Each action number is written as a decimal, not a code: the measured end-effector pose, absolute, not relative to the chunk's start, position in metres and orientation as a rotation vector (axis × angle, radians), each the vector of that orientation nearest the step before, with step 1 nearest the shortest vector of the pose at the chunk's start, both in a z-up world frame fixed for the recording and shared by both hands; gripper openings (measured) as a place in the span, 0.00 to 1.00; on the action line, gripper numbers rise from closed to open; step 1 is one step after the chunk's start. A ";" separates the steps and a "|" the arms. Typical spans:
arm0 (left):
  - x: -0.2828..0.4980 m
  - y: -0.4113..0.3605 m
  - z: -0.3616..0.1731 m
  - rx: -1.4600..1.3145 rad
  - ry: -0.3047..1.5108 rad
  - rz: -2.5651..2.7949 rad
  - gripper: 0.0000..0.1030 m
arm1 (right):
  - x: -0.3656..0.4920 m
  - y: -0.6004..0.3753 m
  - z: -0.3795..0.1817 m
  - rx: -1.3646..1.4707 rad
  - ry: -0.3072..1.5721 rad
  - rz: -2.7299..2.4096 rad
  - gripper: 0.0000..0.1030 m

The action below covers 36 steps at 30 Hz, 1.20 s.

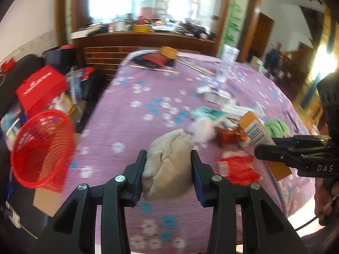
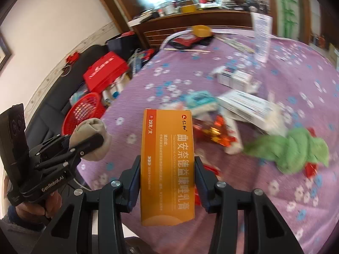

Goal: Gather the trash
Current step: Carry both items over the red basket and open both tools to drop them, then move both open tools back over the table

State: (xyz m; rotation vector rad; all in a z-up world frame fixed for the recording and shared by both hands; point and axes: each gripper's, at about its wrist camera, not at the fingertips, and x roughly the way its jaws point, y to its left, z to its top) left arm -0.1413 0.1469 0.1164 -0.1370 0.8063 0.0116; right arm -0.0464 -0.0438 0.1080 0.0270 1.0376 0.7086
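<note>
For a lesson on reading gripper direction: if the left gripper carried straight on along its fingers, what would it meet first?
Probably the purple flowered cloth just beyond the beige rolled cloth that the left gripper holds. The white crumpled scrap lies slightly right; depth is unclear.

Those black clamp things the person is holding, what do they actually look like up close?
Each tool is matte black plastic with two long fingers, blue pads on their inner faces and silver screw heads at the joints. The left tool carries white lettering on its body, "CenRobot.AI". The right tool shows the white letters "DAS". A dark blue cuff shows at the wrist behind the left tool.
</note>
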 end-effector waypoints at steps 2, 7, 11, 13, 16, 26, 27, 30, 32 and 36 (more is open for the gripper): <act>-0.147 0.169 0.122 -0.159 0.792 0.060 0.37 | -0.044 -0.026 0.111 0.015 1.039 0.738 0.49; -0.161 0.227 0.128 -0.221 0.771 0.172 0.37 | -0.037 0.030 0.117 -0.013 1.051 0.826 0.49; -0.170 0.277 0.126 -0.268 0.767 0.264 0.37 | -0.031 0.077 0.120 -0.027 1.067 0.887 0.49; -0.173 0.304 0.123 -0.295 0.772 0.304 0.37 | -0.027 0.104 0.122 -0.032 1.073 0.917 0.49; -0.175 0.340 0.120 -0.327 0.784 0.350 0.38 | -0.021 0.144 0.121 -0.029 1.094 0.958 0.49; -0.166 0.408 0.106 -0.342 0.832 0.392 0.39 | 0.000 0.255 0.109 0.006 1.133 1.013 0.49; -0.164 0.411 0.105 -0.341 0.832 0.392 0.41 | 0.001 0.261 0.107 0.006 1.135 1.011 0.49; -0.160 0.418 0.105 -0.338 0.833 0.393 0.58 | 0.009 0.281 0.103 0.031 1.150 1.011 0.54; -0.162 0.423 0.107 -0.348 0.821 0.395 0.62 | 0.012 0.287 0.102 0.045 1.145 1.002 0.64; -0.168 0.423 0.110 -0.366 0.809 0.379 0.62 | 0.008 0.269 0.114 0.069 1.108 0.985 0.66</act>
